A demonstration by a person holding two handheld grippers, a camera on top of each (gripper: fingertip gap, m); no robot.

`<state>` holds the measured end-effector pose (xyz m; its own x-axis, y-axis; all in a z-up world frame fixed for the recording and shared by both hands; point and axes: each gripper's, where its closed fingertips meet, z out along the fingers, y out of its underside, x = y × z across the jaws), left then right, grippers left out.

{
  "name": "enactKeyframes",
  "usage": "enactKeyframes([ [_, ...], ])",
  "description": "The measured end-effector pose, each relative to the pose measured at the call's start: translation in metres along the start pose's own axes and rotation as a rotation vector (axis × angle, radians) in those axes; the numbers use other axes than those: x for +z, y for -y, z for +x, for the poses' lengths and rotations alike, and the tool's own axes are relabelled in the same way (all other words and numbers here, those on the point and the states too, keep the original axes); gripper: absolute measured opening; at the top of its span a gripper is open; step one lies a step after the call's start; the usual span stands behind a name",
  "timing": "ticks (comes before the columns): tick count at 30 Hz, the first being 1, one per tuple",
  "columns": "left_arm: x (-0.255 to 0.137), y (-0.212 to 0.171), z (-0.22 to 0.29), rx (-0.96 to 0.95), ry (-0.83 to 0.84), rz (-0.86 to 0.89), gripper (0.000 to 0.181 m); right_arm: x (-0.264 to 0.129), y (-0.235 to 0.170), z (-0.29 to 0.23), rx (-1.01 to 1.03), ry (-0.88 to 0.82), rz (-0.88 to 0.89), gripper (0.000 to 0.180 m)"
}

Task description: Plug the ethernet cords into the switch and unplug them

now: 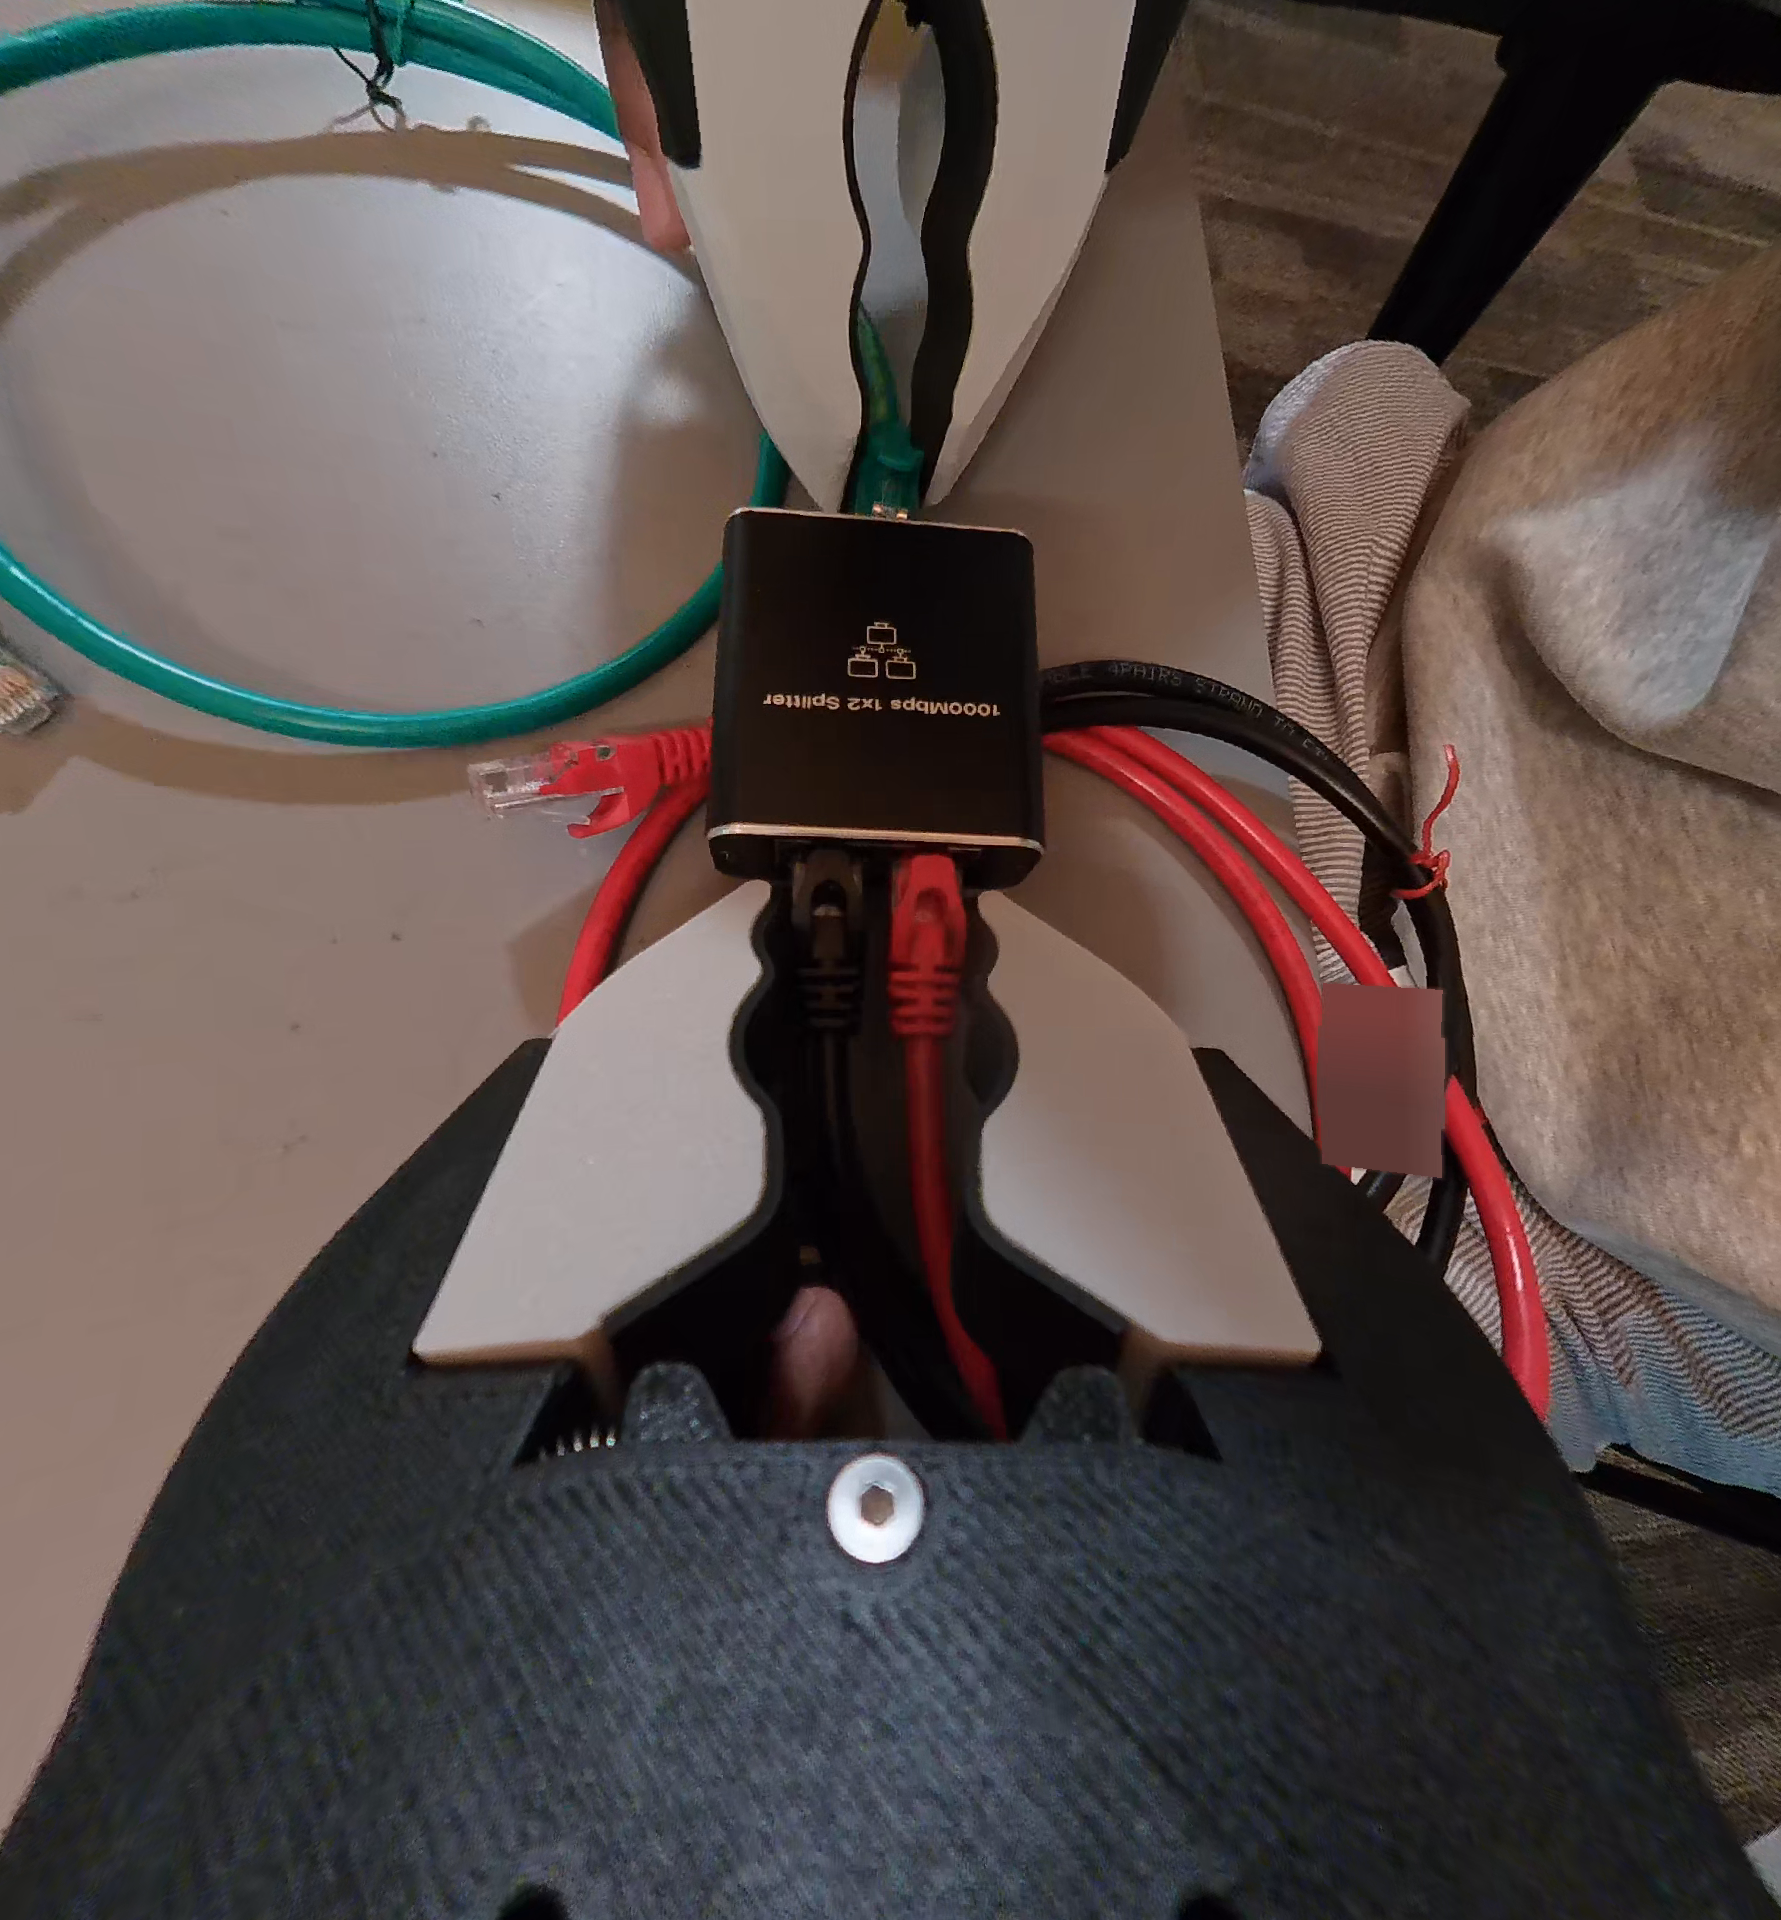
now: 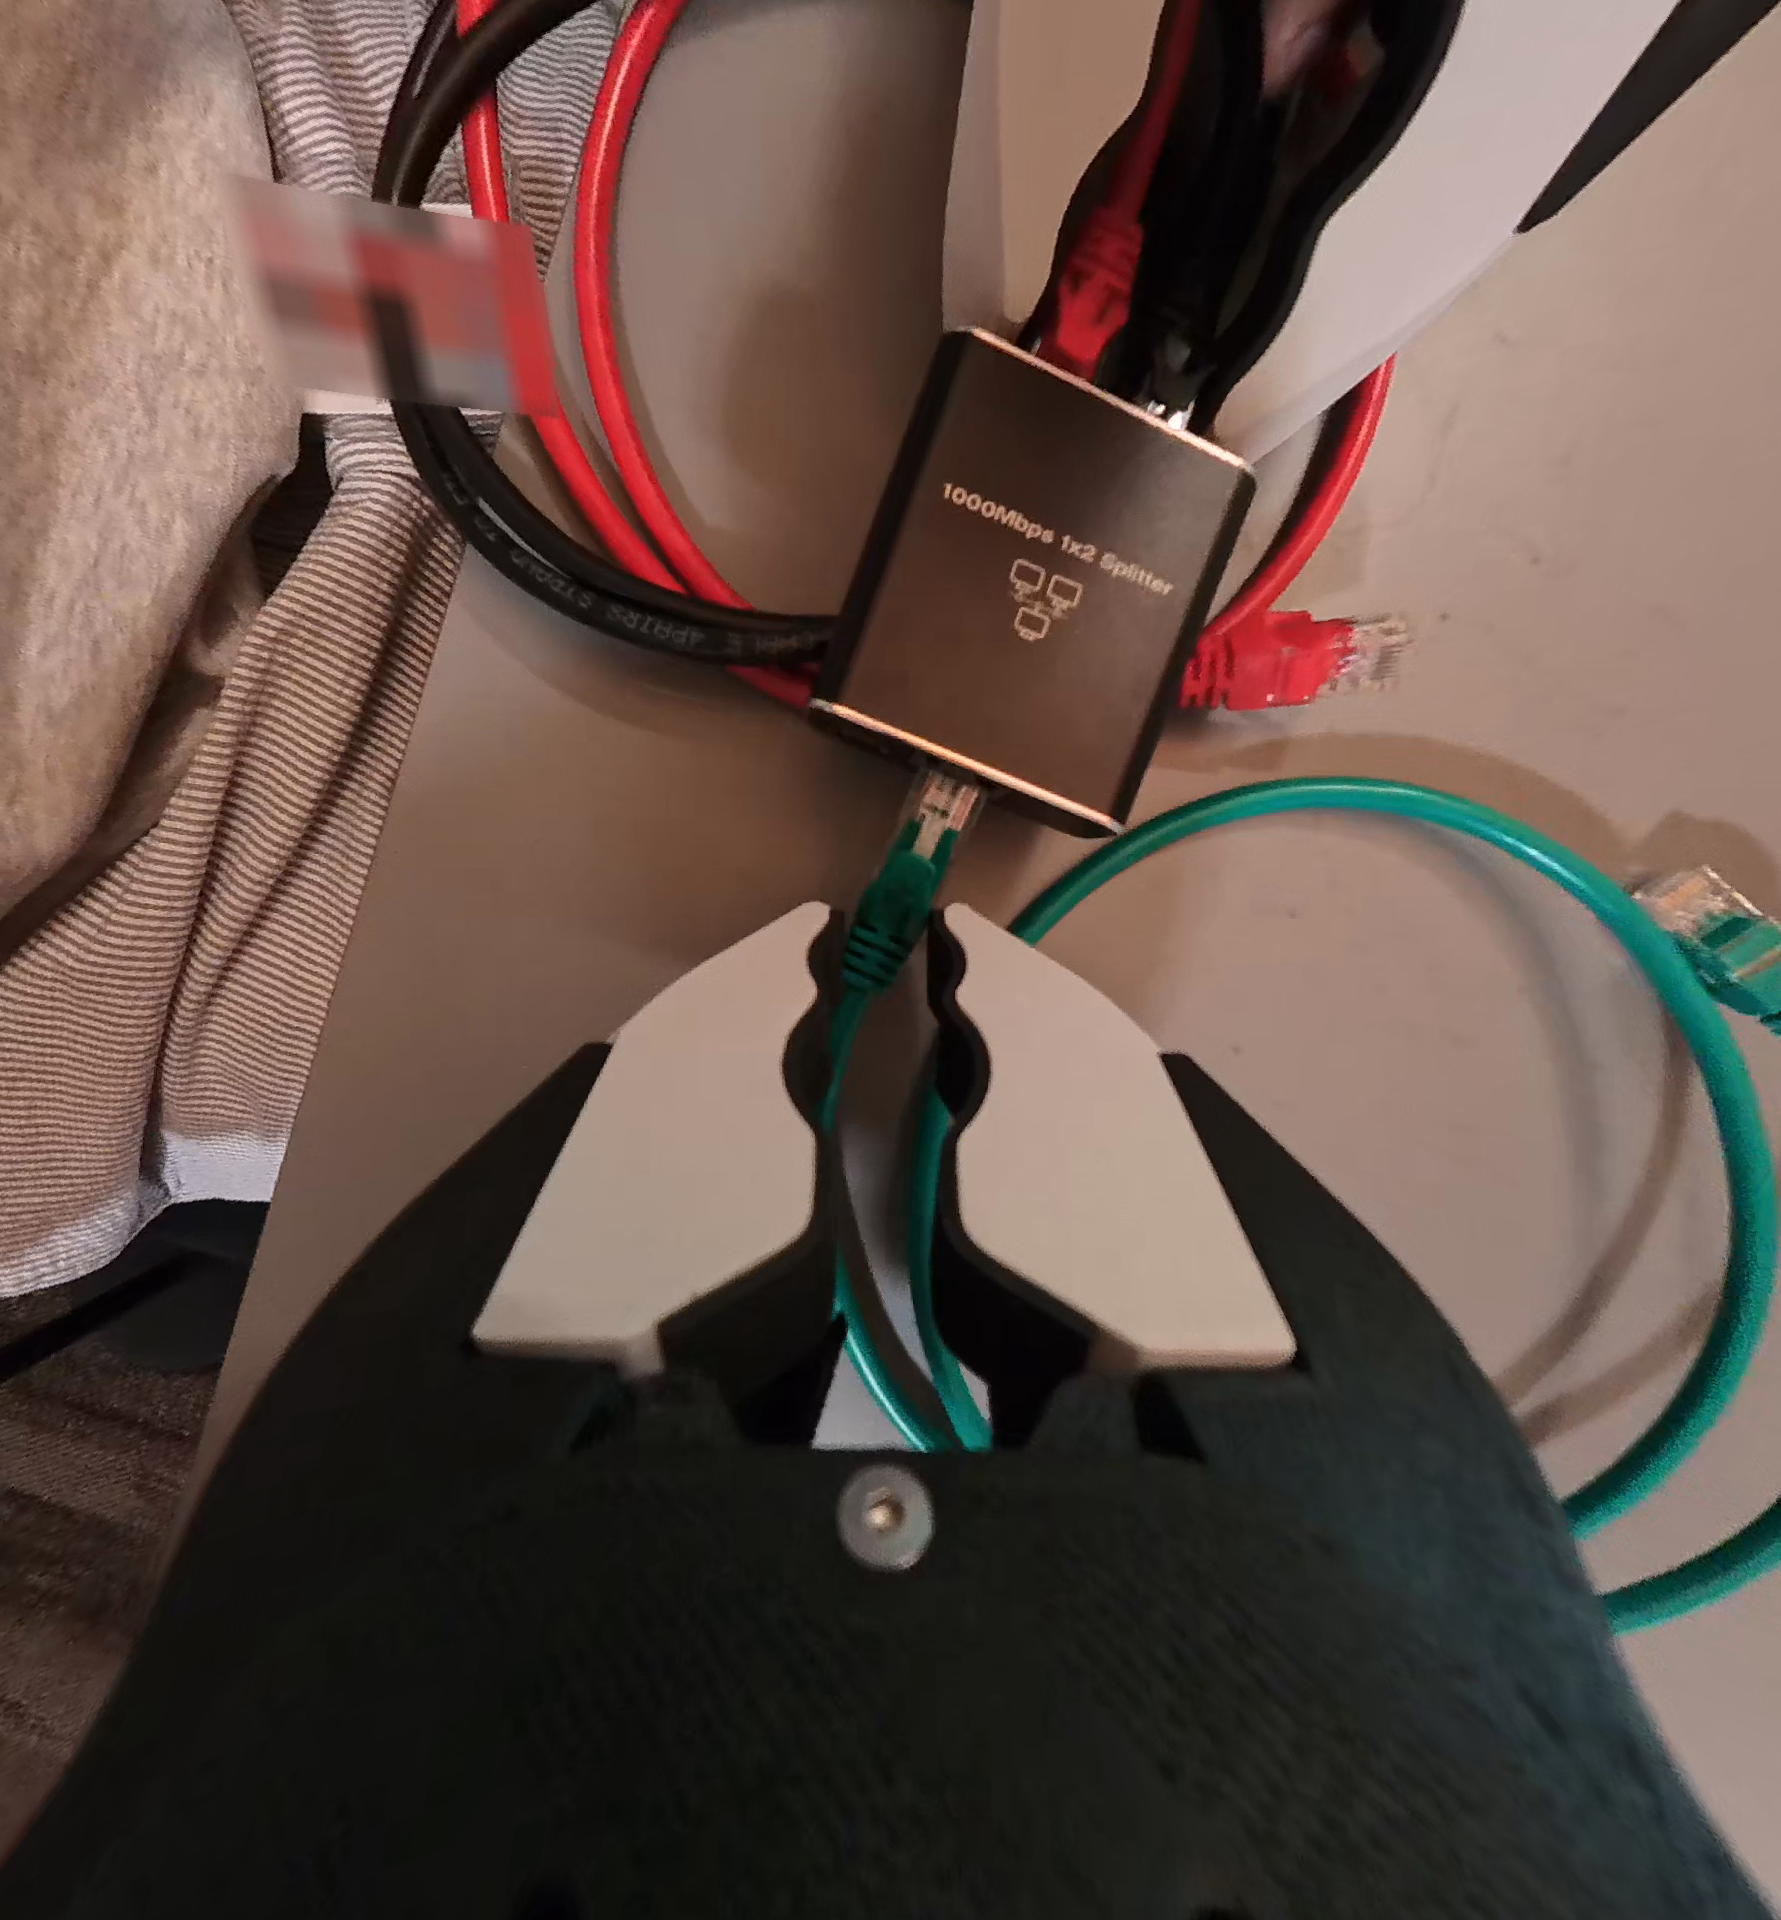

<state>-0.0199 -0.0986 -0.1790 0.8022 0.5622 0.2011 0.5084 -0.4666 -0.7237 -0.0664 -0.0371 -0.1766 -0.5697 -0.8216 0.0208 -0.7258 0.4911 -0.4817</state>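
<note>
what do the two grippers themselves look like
Both match. The left gripper and the right gripper each have a black textured plastic body with a silver screw in the middle, and two pale grey fingers with black wavy-edged inner pads.

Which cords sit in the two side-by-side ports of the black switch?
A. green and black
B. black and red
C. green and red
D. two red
B: in the left wrist view a black plug and a red plug sit side by side in the switch, while the green plug enters the opposite end.
</note>
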Motion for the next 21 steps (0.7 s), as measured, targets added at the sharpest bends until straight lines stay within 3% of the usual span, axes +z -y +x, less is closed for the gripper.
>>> enactKeyframes([
  [13, 0.006, 0.001, 0.001, 0.050, 0.046, -0.024, 0.033, 0.000, -0.002, -0.001, 0.007, -0.023, -0.091, 0.015],
  [21, 0.006, 0.002, 0.000, 0.038, 0.047, -0.024, 0.033, -0.003, 0.009, 0.009, 0.050, -0.070, 0.036, 0.024],
])
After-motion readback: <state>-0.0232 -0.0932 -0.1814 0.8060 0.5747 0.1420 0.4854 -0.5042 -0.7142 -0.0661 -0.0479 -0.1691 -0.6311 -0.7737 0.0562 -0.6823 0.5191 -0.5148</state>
